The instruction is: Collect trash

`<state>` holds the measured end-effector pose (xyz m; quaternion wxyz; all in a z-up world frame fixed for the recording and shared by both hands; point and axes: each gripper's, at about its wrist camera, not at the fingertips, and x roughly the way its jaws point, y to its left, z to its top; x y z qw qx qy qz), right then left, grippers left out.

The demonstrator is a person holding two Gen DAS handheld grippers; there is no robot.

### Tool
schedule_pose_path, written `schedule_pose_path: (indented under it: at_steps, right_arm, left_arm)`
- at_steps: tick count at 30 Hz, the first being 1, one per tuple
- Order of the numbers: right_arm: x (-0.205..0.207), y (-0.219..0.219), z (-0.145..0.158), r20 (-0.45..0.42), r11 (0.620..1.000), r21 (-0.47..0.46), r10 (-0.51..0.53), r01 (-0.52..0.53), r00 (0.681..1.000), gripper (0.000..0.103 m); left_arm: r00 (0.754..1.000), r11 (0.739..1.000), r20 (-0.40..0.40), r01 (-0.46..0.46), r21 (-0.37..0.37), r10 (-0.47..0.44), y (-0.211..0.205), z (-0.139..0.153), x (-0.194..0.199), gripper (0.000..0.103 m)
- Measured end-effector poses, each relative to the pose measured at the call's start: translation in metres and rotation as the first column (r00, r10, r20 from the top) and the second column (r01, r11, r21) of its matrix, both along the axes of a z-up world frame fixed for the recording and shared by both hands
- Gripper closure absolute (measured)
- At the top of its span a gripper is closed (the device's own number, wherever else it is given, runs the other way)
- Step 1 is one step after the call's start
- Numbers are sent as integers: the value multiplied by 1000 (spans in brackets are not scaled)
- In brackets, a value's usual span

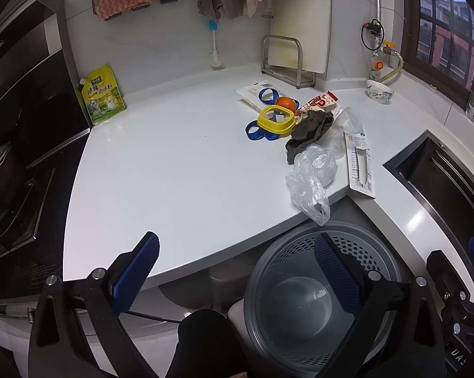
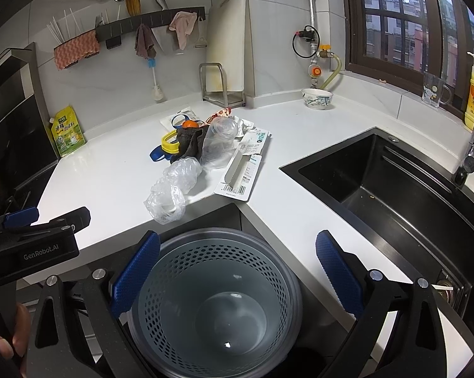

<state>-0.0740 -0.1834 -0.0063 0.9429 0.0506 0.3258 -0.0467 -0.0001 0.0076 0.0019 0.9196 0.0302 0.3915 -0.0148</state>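
A grey perforated trash bin [image 1: 315, 299] [image 2: 218, 299] stands on the floor below the counter corner, with nothing inside. On the white counter [image 1: 174, 163] [image 2: 111, 173] lies a pile: a crumpled clear plastic bag [image 1: 312, 176] [image 2: 174, 189] hanging over the edge, a dark rag [image 1: 309, 132] [image 2: 189, 141], a clear plastic cup [image 2: 219, 145], a knife package [image 1: 359, 163] [image 2: 243, 170], a snack wrapper [image 1: 318, 102], a yellow lid [image 1: 274, 119] and an orange [image 1: 284, 102]. My left gripper [image 1: 237, 264] is open and holds nothing. My right gripper [image 2: 237, 267] hangs open over the bin.
A black sink [image 2: 394, 189] [image 1: 441, 173] is set into the counter on the right. At the left are a stove [image 1: 16, 189] and a yellow refill pouch [image 1: 103, 97] [image 2: 67, 132]. A bowl [image 2: 317, 98], a cutting-board rack [image 1: 287, 60] and a glass mug [image 2: 433, 89] stand at the back.
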Motion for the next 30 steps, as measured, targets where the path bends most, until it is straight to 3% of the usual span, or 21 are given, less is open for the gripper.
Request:
schedule_pose_path:
  at_steps: [30]
  right_arm:
    - [-1, -1, -2, 3, 1000, 3, -1, 0, 1000, 8]
  left_arm:
    - [1000, 1000, 19, 11, 8, -11, -8, 3, -3, 6]
